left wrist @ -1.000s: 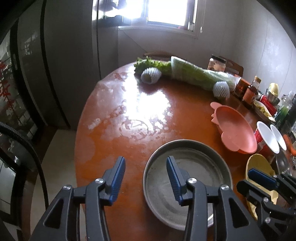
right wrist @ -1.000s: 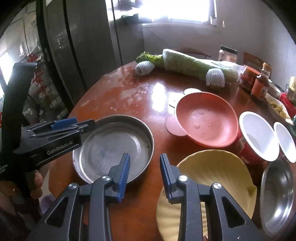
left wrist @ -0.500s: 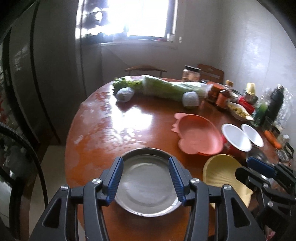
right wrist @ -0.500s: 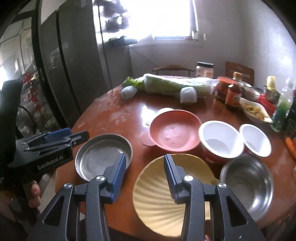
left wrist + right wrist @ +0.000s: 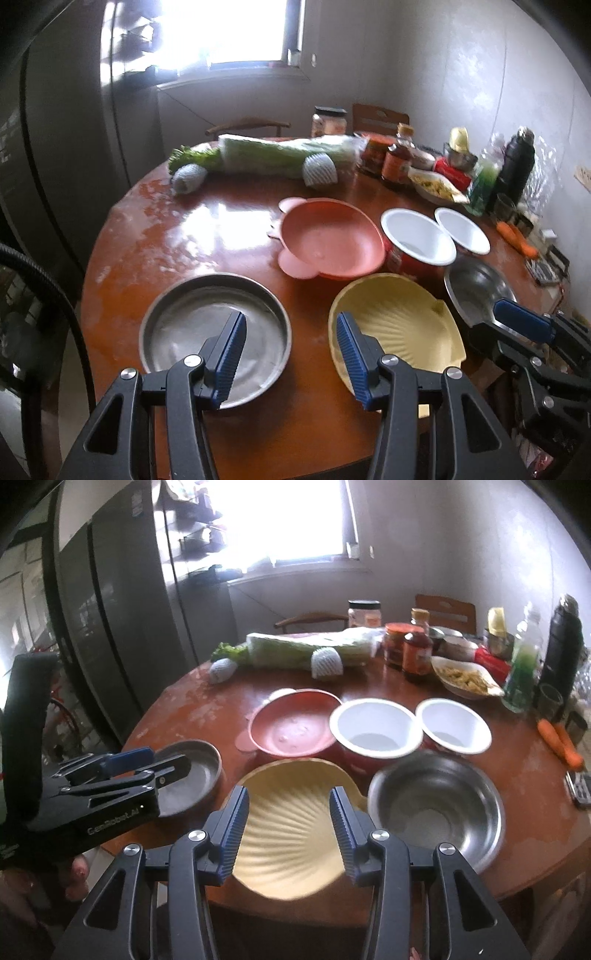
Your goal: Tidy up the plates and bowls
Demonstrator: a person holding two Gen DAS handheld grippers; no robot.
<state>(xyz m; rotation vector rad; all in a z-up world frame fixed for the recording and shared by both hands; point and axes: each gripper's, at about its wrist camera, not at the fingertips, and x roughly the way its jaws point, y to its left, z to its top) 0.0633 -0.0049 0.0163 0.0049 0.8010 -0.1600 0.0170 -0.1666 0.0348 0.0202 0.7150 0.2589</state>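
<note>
Both claws hang apart and empty: left claw (image 5: 291,354) above the round steel plate (image 5: 218,332), right claw (image 5: 288,819) over the yellow shell-shaped plate (image 5: 291,830). Best to pinch a rim squarely, I judge, then lift level across the brown wooden counter (image 5: 184,229).

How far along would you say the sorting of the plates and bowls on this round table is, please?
Nothing looks done: the round metal plate, yellow shell-shaped plate, pink plastic bowl, two white-lined red bowls and steel bowl all sit separately, unstacked. Nothing is in hand: the left gripper and right gripper are open, above the table. All the stacking is left.
</note>
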